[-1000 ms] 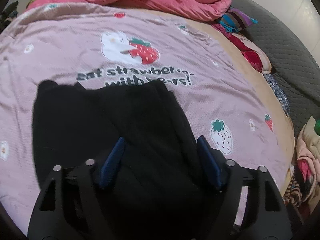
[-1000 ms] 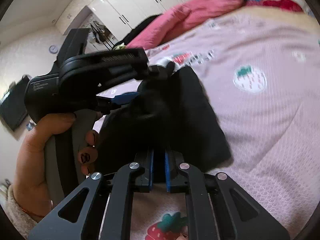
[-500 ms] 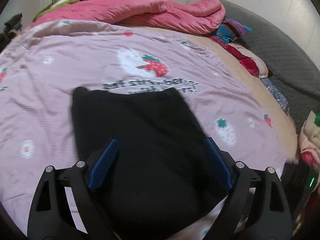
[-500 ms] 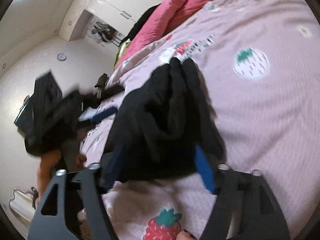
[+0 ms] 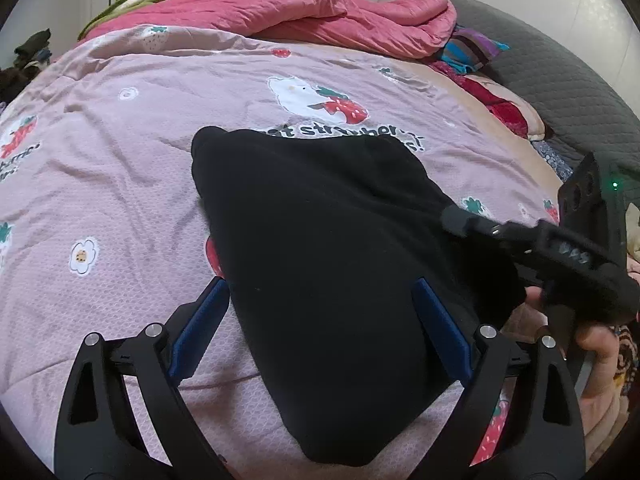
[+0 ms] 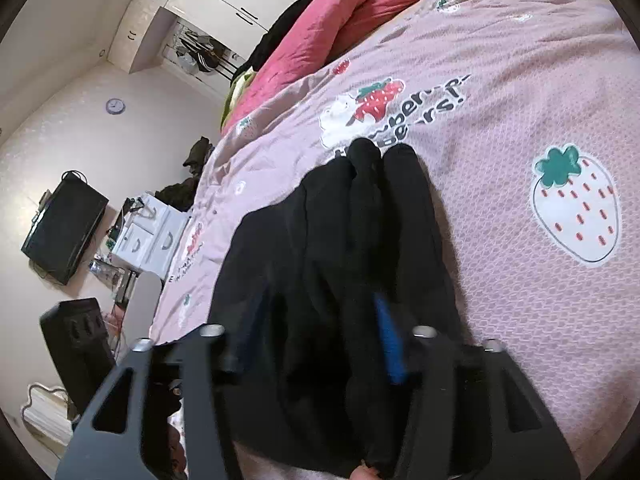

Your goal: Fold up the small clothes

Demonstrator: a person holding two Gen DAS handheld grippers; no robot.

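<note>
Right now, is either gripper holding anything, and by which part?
Nothing is clamped. The left gripper is open over the black garment. The right gripper is open too, its fingers straddling the garment's bunched edge.

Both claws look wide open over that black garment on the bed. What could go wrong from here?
The black garment lies bunched in loose ridges, clearest in the right wrist view; pressed flat like this, the creases would probably set into the fold. The left gripper and right gripper are both open with cloth between the fingers, so either could catch several layers at once. The pink bedspread is soft and wrinkled, and may get pinched too.
</note>
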